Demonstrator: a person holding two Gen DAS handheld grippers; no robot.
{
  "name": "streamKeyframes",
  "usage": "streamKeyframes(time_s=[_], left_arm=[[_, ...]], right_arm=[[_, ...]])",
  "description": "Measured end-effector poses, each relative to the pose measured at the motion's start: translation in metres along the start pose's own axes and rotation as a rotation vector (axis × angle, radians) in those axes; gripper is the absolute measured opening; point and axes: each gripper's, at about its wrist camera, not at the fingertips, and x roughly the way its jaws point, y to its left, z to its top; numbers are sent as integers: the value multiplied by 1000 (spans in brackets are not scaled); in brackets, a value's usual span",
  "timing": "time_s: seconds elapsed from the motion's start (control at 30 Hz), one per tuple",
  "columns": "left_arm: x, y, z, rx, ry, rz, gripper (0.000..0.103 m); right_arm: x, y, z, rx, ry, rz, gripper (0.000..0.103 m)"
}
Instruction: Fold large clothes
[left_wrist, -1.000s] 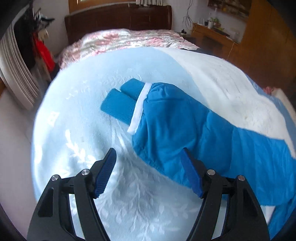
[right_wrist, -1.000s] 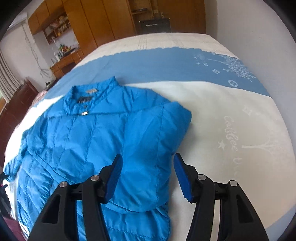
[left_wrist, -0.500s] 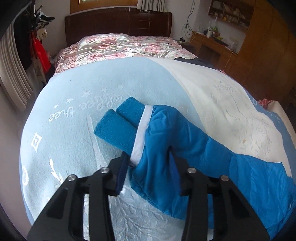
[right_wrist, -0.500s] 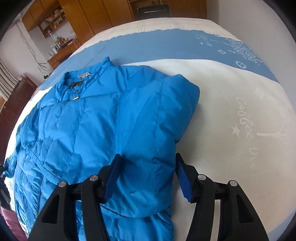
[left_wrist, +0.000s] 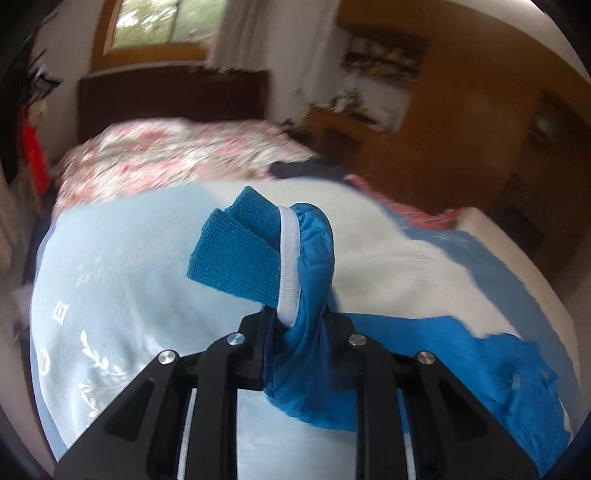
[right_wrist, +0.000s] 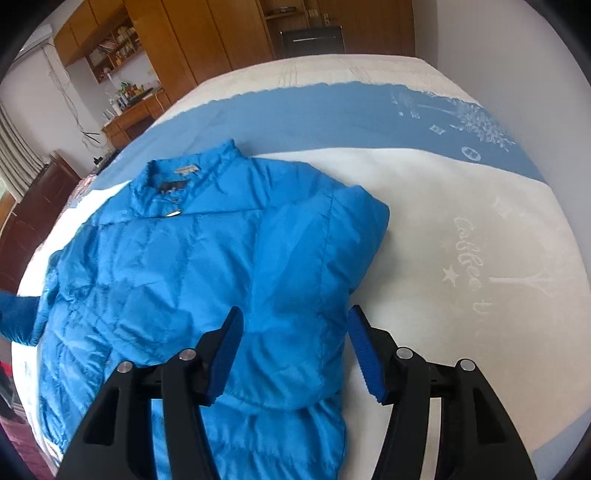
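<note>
A bright blue puffer jacket lies face up on the bed, collar toward the far side. Its near-right sleeve is folded in over the body. My right gripper hovers open just above that folded part, with nothing pinched. My left gripper is closing, its jaws pressed on the other sleeve just behind the white band and knitted cuff. That sleeve end hangs lifted off the blanket. In the right wrist view the raised sleeve shows at the left edge.
The bed carries a light blue and white blanket. A pink floral quilt and dark headboard lie beyond it. Wooden cabinets and a cluttered desk stand alongside. A white wall borders the bed.
My left gripper went from open above the blanket to closed on the sleeve near the cuff, then lifted it and tilted up. The right gripper stayed open over the folded sleeve.
</note>
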Motion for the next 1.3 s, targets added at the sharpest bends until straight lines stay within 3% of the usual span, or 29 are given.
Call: streamKeyframes(time_s=[0.17, 0.3, 0.4, 0.53, 0.67, 0.8, 0.93, 1.0, 1.1, 1.17, 1.23, 1.3], left_arm=[[-48, -111, -9, 182, -36, -226, 18], [-74, -209, -36, 336, -40, -376, 18], [-83, -276, -63, 428, 0, -478, 18], [-82, -345, -107, 529, 43, -558, 18], [-60, -398, -155, 604, 145, -609, 18], [-21, -420, -192, 644, 281, -618, 17], [-10, -416, -217, 670, 369, -662, 21], [-12, -411, -224, 680, 433, -756, 25], [-26, -401, -218, 706, 503, -911, 50], [-41, -393, -213, 694, 518, -994, 52], [-47, -379, -202, 674, 492, -989, 52], [-48, -362, -185, 654, 431, -894, 52]], right_arm=[[-18, 4, -5, -12, -27, -2, 59], [-24, 4, -6, -20, -42, -7, 59], [-24, 2, -5, -19, -50, -2, 59], [-23, 0, -5, -13, -47, -8, 59], [-21, -2, -5, -9, -50, -17, 59], [-15, -2, -5, -10, -38, -20, 59], [-11, -3, -5, -8, -30, -12, 59], [-11, -4, -5, -5, -32, -10, 59], [-12, -6, -5, 3, -36, -3, 59], [-14, -6, -5, 5, -39, 0, 59], [-15, -5, -5, 4, -44, 12, 59], [-17, -2, -5, 3, -43, 59, 59]])
